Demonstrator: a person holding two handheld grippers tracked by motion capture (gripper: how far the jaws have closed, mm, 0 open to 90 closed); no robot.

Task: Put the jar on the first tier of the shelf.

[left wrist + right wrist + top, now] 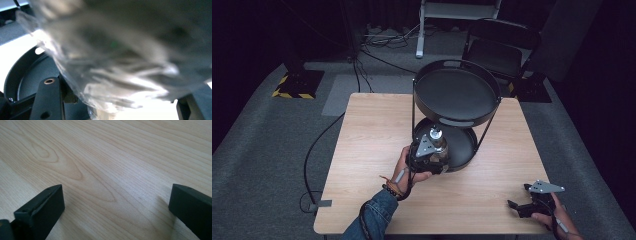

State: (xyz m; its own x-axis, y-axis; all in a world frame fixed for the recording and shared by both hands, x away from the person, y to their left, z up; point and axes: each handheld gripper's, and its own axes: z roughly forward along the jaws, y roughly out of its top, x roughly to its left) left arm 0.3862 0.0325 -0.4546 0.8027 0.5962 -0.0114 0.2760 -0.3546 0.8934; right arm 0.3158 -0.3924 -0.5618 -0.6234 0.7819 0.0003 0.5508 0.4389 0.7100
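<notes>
Materials and finish
Table (372,150): pale wood grain, matt, smooth. Stand (457,95): matt black metal trays. Bottle (120,62): clear glossy plastic. Jaws: matt black. Floor (262,150): grey carpet.

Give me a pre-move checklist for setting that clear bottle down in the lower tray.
1. Left gripper grips the bottle: ok, the bottle sits between its fingers.
2. Bottle is over the lower tray: ok.
3. Landing spot in the lower tray is bare: ok where visible.
4. Clearance under the upper tray: cannot tell.
5. Right gripper is out of the way: ok, open at the table corner.
</notes>
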